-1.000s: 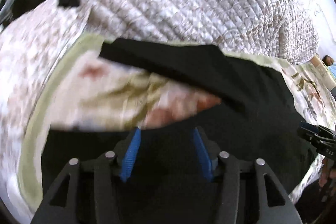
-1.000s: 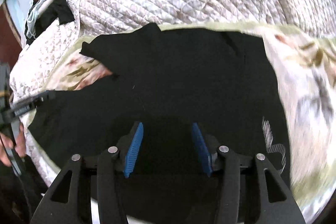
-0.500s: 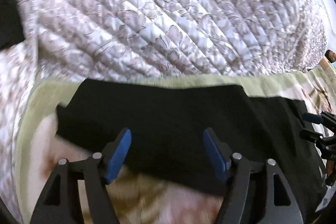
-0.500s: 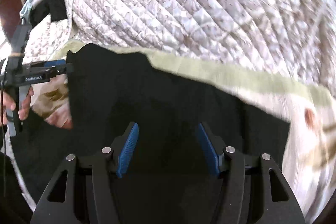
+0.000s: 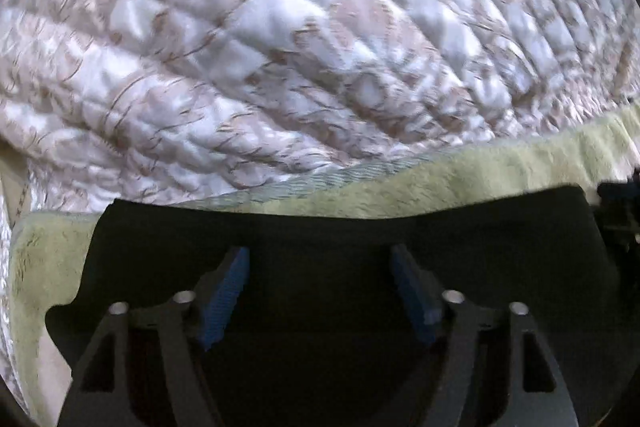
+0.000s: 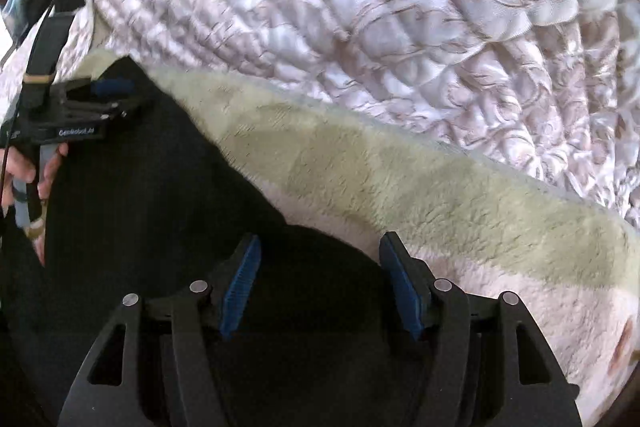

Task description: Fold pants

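Pants, black, spread flat on green-bordered fleece blanket, in front of quilted bedspread. Left tongs over pants, closing, blue pads apart, nothing gripped. Right tongs released at pants' edge beside blanket; hand at left.

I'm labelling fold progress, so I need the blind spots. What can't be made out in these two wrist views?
- Black fabric pants: near part cut off by the left view's bottom edge and covered by the left gripper, whose jaws are closing.
- How many layers: uniform black hides folds, right view too.
- Right gripper: pad contact unclear.
- Quilted floral bedspread: motion-blurred.
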`<state>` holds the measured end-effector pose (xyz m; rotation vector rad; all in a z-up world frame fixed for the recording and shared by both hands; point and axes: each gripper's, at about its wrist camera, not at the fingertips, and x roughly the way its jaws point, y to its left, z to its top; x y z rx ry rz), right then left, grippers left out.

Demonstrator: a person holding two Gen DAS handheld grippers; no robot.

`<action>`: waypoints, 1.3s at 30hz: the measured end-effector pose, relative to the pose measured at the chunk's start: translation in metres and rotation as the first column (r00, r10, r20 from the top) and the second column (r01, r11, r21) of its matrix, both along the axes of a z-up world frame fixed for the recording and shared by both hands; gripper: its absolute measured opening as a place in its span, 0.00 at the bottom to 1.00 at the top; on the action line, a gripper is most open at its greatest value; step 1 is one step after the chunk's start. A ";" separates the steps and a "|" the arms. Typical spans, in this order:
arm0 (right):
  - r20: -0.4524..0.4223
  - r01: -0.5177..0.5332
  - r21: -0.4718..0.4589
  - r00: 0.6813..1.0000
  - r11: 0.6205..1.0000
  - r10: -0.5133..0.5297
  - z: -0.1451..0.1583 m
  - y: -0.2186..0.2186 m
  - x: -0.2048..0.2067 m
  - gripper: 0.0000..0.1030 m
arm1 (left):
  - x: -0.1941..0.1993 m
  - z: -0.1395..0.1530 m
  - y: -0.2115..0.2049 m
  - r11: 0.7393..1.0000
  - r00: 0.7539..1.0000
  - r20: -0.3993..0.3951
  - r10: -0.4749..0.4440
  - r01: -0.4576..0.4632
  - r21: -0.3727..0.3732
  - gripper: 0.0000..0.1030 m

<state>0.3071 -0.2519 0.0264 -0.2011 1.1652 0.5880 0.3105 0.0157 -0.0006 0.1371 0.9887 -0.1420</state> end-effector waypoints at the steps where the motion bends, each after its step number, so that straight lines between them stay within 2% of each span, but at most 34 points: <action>1: 0.011 -0.015 -0.009 1.000 1.000 0.015 0.001 0.002 -0.003 0.38 | -0.002 0.000 -0.003 1.000 1.000 0.002 -0.011 0.011 0.003 0.51; 2: 0.019 -0.029 -0.015 0.999 0.999 0.029 0.002 0.004 -0.006 0.14 | -0.004 0.001 -0.007 1.000 1.000 0.006 -0.030 0.030 0.009 0.28; 3: 0.023 -0.041 -0.017 0.999 0.999 0.041 0.004 0.007 -0.010 0.11 | -0.006 0.002 -0.013 0.999 0.999 0.014 -0.042 0.041 0.035 0.10; 5: 0.050 -0.059 -0.054 0.997 0.997 0.062 0.007 0.013 -0.016 0.10 | -0.011 0.004 -0.022 0.995 0.998 0.027 -0.051 0.049 0.082 0.05; 8: 0.085 -0.048 -0.056 0.995 0.997 0.053 0.023 0.015 -0.023 0.09 | -0.024 0.020 -0.018 0.998 0.997 0.068 -0.025 0.021 0.056 0.04; 12: 0.157 -0.023 0.009 0.987 1.000 0.021 0.069 0.001 -0.048 0.09 | -0.070 0.063 0.003 1.000 0.987 0.157 0.007 -0.003 -0.025 0.04; 17: 0.238 -0.028 0.085 0.971 0.996 0.007 0.132 -0.013 -0.125 0.09 | -0.150 0.111 0.025 0.992 0.967 0.249 0.045 -0.013 -0.128 0.04; 21: 0.240 -0.026 0.134 0.971 0.991 -0.007 0.155 -0.019 -0.202 0.09 | -0.226 0.130 0.042 0.975 0.957 0.278 0.089 -0.026 -0.222 0.04; 24: 0.192 -0.002 0.158 0.981 0.987 -0.028 0.149 -0.021 -0.254 0.09 | -0.278 0.116 0.046 0.963 0.963 0.244 0.115 -0.048 -0.266 0.04; 28: 0.021 0.092 0.194 0.995 0.977 -0.098 0.108 -0.030 -0.312 0.09 | -0.326 0.075 0.050 0.960 0.984 0.128 0.125 -0.087 -0.267 0.04; 31: -0.105 0.176 0.186 0.982 0.967 -0.159 0.073 -0.042 -0.337 0.09 | -0.346 0.043 0.052 0.961 0.991 0.005 0.134 -0.128 -0.243 0.04; 34: -0.166 0.274 0.239 0.957 0.931 -0.239 0.068 -0.058 -0.348 0.09 | -0.362 0.038 0.060 0.956 0.988 -0.033 0.153 -0.157 -0.246 0.04; 36: -0.158 0.315 0.265 0.947 0.911 -0.281 0.075 -0.067 -0.356 0.19 | -0.368 0.047 0.064 0.954 0.985 -0.014 0.171 -0.170 -0.247 0.05; 37: -0.154 0.328 0.277 0.943 0.903 -0.295 0.078 -0.070 -0.358 0.32 | -0.367 0.052 0.064 0.955 0.985 0.001 0.170 -0.165 -0.247 0.05; 38: -0.154 0.347 0.292 0.937 0.891 -0.314 0.080 -0.074 -0.360 0.43 | -0.365 0.057 0.062 0.957 0.986 0.022 0.167 -0.156 -0.243 0.09; 39: -0.159 0.376 0.312 0.926 0.873 -0.342 0.082 -0.079 -0.363 0.45 | -0.361 0.063 0.057 0.962 0.986 0.043 0.161 -0.147 -0.230 0.19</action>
